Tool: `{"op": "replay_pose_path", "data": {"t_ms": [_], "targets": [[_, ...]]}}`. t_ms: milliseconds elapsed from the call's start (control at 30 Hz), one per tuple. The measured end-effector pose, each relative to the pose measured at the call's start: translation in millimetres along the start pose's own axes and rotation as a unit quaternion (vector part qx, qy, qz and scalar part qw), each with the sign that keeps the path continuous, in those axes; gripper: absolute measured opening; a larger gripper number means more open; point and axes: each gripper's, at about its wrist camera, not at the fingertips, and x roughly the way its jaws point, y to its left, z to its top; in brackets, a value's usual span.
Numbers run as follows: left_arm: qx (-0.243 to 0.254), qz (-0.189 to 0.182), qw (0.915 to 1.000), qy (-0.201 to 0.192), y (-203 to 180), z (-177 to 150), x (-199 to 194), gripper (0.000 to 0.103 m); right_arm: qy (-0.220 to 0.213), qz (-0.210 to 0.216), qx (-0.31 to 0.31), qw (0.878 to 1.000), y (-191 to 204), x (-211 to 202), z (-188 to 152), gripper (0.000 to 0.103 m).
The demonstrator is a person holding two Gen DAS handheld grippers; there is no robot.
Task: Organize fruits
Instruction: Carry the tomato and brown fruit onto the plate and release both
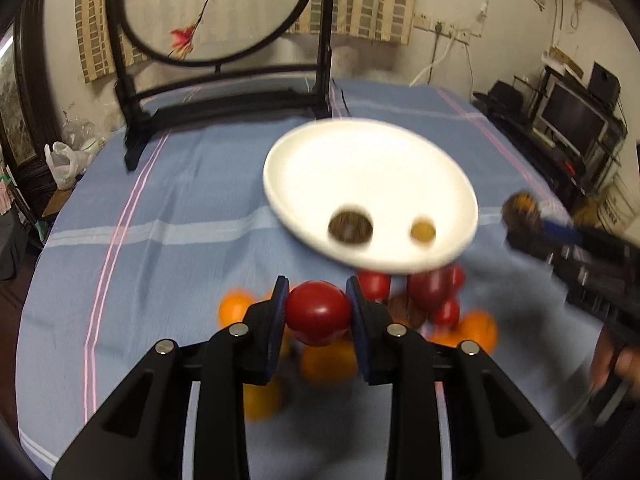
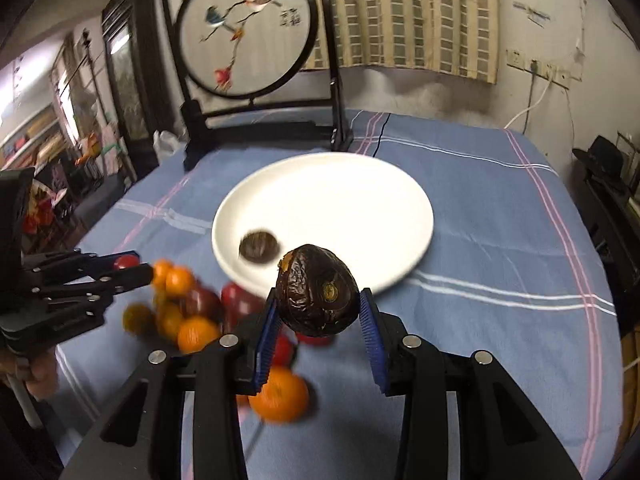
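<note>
Blue striped cloth (image 2: pixel 500 240) covers the worktop; a round framed screen (image 2: pixel 244 36) stands at the back edge. We see a white plate (image 2: pixel 360 184) mid-worktop, with a dark wrinkled fruit (image 2: pixel 259 249) on its near part; the left view also shows a small yellowish fruit (image 1: pixel 423 231) on it. Left gripper (image 1: pixel 318 312) is closed on a red tomato (image 1: pixel 318 310), pads pressing both sides, held above the pile (image 1: pixel 440 308) of oranges and tomatoes just in front of the plate. Right gripper (image 2: pixel 320 320) has a dark wrinkled avocado (image 2: pixel 316 290) between its pads; left pad touches, contact at the right pad is unclear, though the fruit sits off the cloth. Both views blurred. An orange (image 2: pixel 280 396) lies below the right gripper.
</note>
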Motion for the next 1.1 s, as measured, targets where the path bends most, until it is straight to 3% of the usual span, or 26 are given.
{"op": "replay_pose_path", "data": {"t_ms": [200,600,667,700,867,1100], "targets": [[-0.023,0.026,0.9994,0.002,-4,43,42,0.029,0.009,-0.009,0.045,0.999,-7,37,3,0.04],[-0.016,0.046,0.9984,0.028,-14,67,109,0.031,0.016,0.009,0.073,0.997,-19,66,0,0.043],[-0.026,0.038,0.9985,0.032,-14,67,112,0.057,0.015,0.016,0.07,0.997,-19,71,0,0.06],[-0.036,0.035,0.9983,0.031,-12,68,111,0.074,0.005,0.016,0.07,0.997,-18,70,-1,0.063],[-0.06,0.019,0.9977,0.025,-4,63,95,0.075,0.004,0.01,0.054,0.999,-12,65,-3,0.068],[-0.064,0.028,0.9974,0.017,11,24,61,0.081,0.014,0.002,0.036,0.999,-3,59,-12,0.073]]}}
